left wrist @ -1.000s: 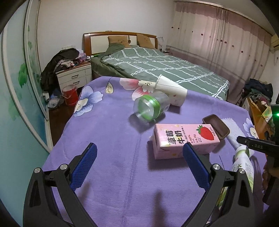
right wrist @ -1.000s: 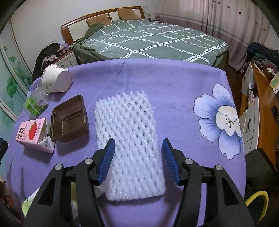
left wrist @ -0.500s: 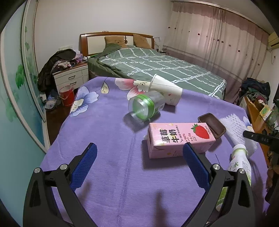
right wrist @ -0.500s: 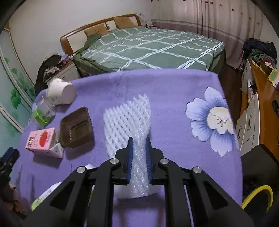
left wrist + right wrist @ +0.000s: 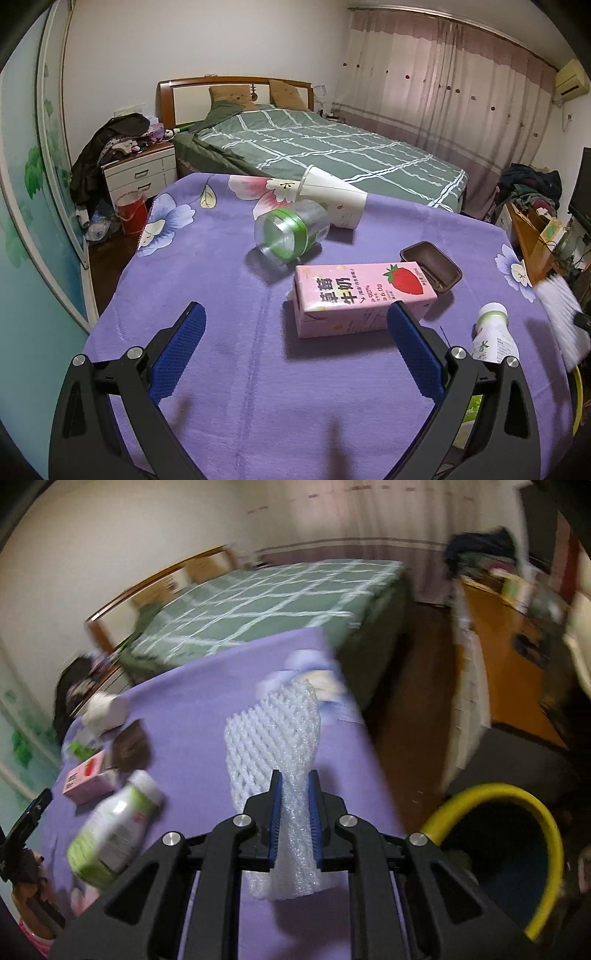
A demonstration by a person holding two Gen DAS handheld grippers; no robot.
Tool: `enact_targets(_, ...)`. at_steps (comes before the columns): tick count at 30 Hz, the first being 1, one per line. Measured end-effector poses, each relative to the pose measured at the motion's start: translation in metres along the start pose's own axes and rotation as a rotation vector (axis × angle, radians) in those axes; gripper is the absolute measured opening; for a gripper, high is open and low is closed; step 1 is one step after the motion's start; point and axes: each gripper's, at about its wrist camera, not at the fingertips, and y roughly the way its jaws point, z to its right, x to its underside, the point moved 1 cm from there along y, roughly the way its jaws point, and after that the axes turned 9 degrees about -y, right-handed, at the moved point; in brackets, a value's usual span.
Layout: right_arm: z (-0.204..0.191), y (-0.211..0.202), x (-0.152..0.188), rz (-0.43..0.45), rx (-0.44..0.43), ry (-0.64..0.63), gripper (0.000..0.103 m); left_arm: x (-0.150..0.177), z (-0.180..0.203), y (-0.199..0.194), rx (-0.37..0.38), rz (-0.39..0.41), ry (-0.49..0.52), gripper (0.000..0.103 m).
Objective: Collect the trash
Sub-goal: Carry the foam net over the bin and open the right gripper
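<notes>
Purple cloth covered the worktop [image 5: 258, 369], and the right tongs [image 5: 295, 805] were pinching a white foam net sleeve [image 5: 275, 734] near its close end, squeezing it thin between the blue pads, having just closed on it. The sleeve was off the cloth, beside the worktop's right edge, its long axis running straight ahead from the tongs and its free end pointing toward the bed [image 5: 258, 602]. A yellow-rimmed bin [image 5: 517, 830] stood on the floor just to the right. To my eye, the grip was the weak spot: foam that soft could slip free in a quick swing, or the floppy far end could catch the bin's rim and hang outside. The white-and-green bottle [image 5: 114, 830] lay close on the left and might be knocked. The left tongs [image 5: 295, 343] were spread wide and empty, near the pink strawberry milk carton [image 5: 362, 299].
</notes>
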Motion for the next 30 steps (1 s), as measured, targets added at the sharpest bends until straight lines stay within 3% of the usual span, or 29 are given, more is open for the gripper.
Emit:
enact_targets(7,0.089,-0.042,0.050,-0.033,0.195,0.125,0.014,0.003,0.007,-0.002,0.002,0.008,0.026,0.097)
enact_targets(12,0.124,-0.042,0.079,-0.088,0.263,0.173,0.018,0.005,0.009,-0.003,0.005,0.012,0.040,0.097)
enact_targets(20,0.135,-0.037,0.092,-0.099,0.319,0.196,0.025,0.008,0.016,-0.005,0.021,0.014,0.064,0.097)
enact_targets(25,0.131,-0.036,0.091,-0.096,0.354,0.176,0.041,0.009,0.019,-0.005,0.028,0.013,0.073,0.097)
enact_targets(30,0.129,-0.037,0.090,-0.091,0.356,0.178,0.043,0.009,0.022,-0.008,0.044,0.015,0.084,0.097)
